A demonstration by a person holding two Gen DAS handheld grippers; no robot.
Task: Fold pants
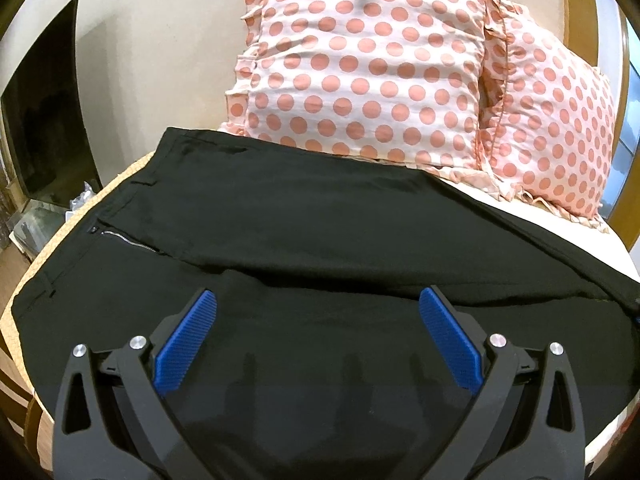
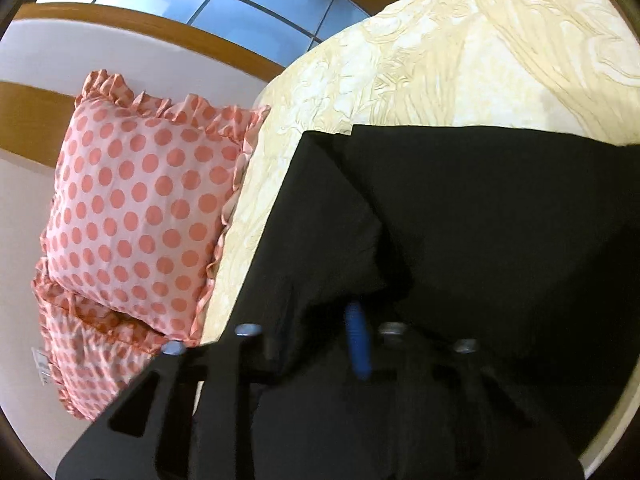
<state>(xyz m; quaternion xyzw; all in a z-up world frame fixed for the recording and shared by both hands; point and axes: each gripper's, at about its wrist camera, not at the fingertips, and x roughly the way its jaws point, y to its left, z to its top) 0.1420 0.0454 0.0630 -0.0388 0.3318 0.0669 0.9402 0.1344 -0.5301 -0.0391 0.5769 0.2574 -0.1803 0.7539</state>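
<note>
Lying on bed (image 2: 400, 72), black pants (image 1: 320, 220) beside pillows (image 1: 360, 60).

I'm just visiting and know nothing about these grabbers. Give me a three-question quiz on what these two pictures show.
1. True or false: the left gripper is open, its blue pads spread apart above the black pants.
2. Which gripper is shut on pants fabric? A) left B) right C) neither
3. Fill in: behind the pants, two ______ pillows lean at the head of the bed.

Key
1. True.
2. B: the right gripper is shut on a fold of black cloth.
3. Polka-dot (pink spots on white, with frilled edges).
</note>
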